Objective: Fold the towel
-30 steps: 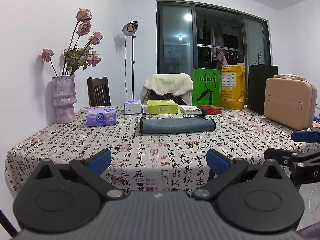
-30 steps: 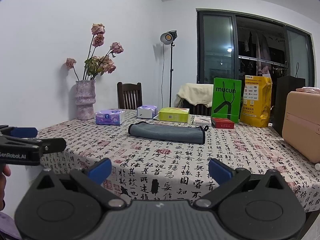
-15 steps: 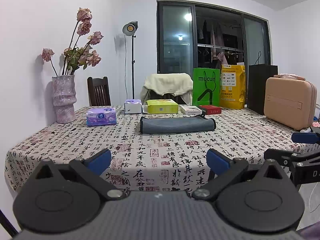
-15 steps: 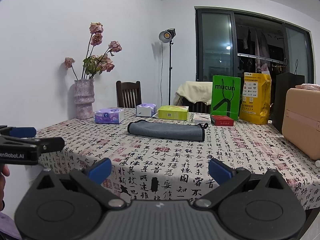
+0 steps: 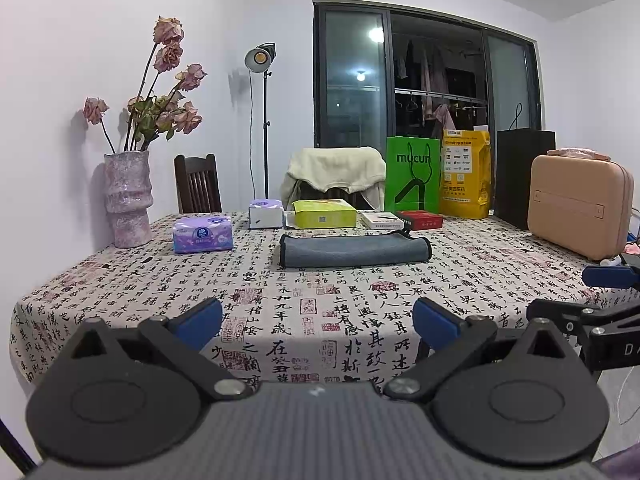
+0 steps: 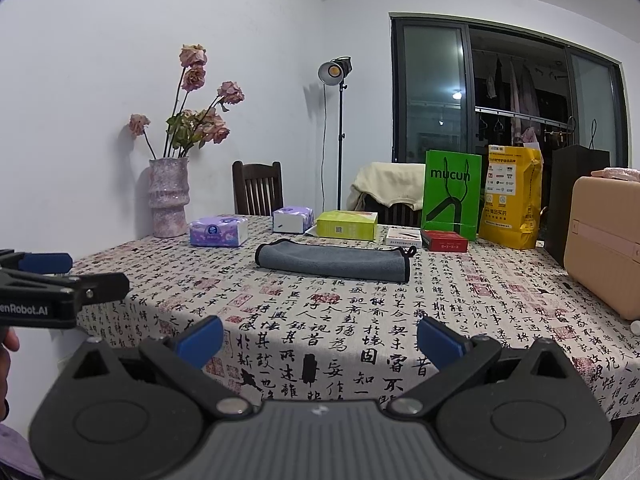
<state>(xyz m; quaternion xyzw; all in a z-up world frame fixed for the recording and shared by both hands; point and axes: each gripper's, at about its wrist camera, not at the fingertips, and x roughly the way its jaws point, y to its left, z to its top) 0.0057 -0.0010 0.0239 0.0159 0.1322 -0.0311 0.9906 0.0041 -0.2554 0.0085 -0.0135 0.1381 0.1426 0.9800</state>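
Both grippers hang at the near edge of the desk with nothing between their fingers: the left gripper (image 5: 316, 320), black plastic with blue rubbery pads (image 5: 200, 318), has its jaws spread wide, and the right gripper (image 6: 318, 334), of the same build, is spread just as far. In the left wrist view the right gripper's fingers show at the right border; in the right wrist view the left gripper's fingers show at the left border.

On the desk, a cloth printed with black calligraphy and red seal marks (image 5: 280, 320) hangs over the near edge. At the middle of it, well apart from both grippers, lies the grey folded towel with dark piped edging (image 5: 354, 249), a soft, low, long rectangle with rounded folds and a small loop at its right corner.

Behind the towel stand a lime-green flat cardboard box (image 5: 324, 213), a white slim box (image 5: 382, 220) and a red flat box (image 5: 420, 220). To the left sit a purple soft pack of tissues (image 5: 203, 234) and a white-and-purple tissue cube (image 5: 265, 214).

A speckled pink ribbed ceramic vase (image 5: 128, 199) at the far left corner holds dried pink roses (image 5: 168, 76). A glossy green paper bag (image 5: 412, 180), a yellow plastic sack (image 5: 465, 174) and a tan hard-shell case with rounded corners (image 5: 580, 208) stand along the right; what these hold cannot be seen.
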